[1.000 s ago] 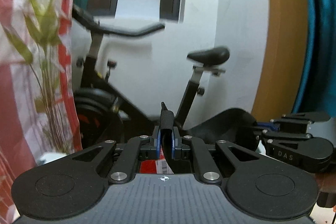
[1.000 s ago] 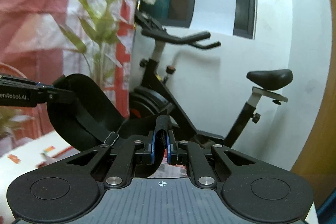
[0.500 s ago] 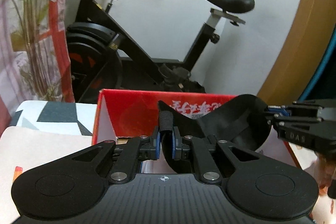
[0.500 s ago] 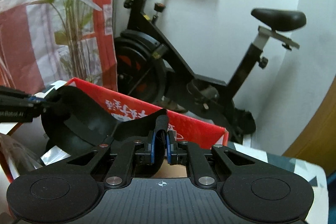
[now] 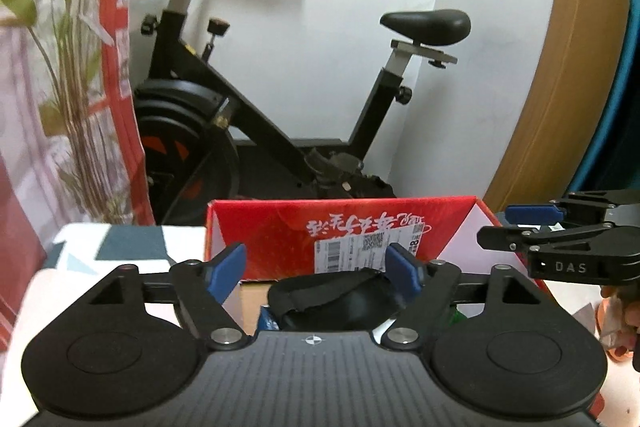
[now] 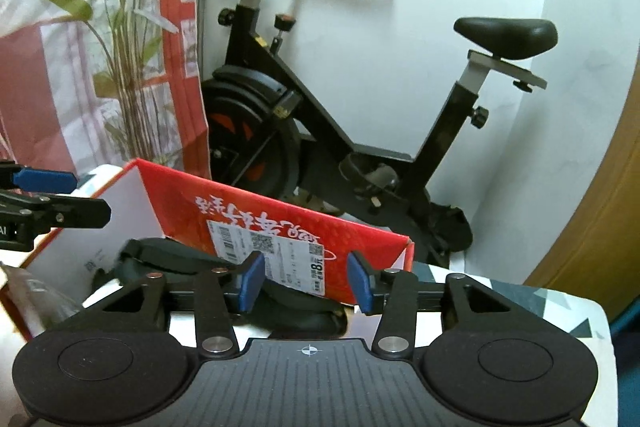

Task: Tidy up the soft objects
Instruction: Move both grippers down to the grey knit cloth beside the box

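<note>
I have both grippers over the red box (image 5: 360, 227), and both are released. My left gripper (image 5: 322, 265) has its blue pads spread wide with nothing between them; my right gripper (image 6: 306, 281) stands the same way, its pads apart and empty.

The black soft item (image 5: 340, 301), something padded with a strap, though I cannot tell exactly what it is, lies down inside the box, just below my left gripper and toward the near wall. From the right wrist view its dark strap (image 6: 168, 255) runs along the inside of the box, under the far wall that carries the white shipping label (image 6: 280, 255). Neither gripper touches it as far as I can see.

I judge this step, putting the black item in the box, to be at its end: the item sits in the box and both grippers are let go. Something shiny, perhaps a plastic bag (image 6: 36, 295), shows at the left edge of the box, but I cannot make it out.

The next move, as I read it, calls for lifting both grippers straight up clear of the box walls without snagging the strap, then looking over the table (image 5: 120, 247) for another soft thing to gather. The exercise bike (image 5: 248, 99) behind the table is well apart and no concern.
</note>
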`<state>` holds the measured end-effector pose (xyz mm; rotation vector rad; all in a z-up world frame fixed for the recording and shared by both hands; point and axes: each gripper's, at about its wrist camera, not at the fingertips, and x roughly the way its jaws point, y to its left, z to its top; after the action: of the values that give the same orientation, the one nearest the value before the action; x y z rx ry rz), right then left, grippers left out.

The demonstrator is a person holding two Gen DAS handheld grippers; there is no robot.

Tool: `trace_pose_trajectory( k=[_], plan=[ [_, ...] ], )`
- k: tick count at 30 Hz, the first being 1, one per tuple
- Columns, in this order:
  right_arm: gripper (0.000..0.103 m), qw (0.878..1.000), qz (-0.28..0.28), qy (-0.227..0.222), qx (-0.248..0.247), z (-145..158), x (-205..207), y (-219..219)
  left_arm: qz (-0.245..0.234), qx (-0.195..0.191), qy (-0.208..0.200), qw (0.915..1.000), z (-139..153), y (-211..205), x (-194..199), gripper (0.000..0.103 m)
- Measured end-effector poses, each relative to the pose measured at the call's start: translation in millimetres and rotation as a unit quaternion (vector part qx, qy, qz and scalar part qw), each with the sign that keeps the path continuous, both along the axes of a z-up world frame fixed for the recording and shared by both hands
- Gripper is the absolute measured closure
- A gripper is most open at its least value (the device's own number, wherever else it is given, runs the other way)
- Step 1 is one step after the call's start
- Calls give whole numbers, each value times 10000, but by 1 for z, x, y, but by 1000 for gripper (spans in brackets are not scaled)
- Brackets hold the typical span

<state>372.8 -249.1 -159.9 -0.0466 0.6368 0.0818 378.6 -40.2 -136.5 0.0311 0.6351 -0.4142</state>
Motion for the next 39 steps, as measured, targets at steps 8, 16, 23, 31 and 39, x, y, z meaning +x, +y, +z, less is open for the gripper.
trace_pose_trajectory(
  k=[8,16,23,31,39],
  plan=[
    [40,9987,95,-466,186,20,-48,0,-10,234,-476,9986,21,3,-50,9],
    [0,9962,11,-855,193,24,-100,-1,142,254,-491,9984,18,16,-104,0],
    [0,9923,-80,-1159,426,20,-143,-7,465,224,-225,9984,1,31,-139,0],
    [0,9892,-204,-1337,555,-3,-181,-13,912,-113,282,9954,-32,51,-162,0],
    [0,9897,-257,-1230,692,-45,-201,-15,1130,-67,649,9915,-67,58,-173,0]
  ],
)
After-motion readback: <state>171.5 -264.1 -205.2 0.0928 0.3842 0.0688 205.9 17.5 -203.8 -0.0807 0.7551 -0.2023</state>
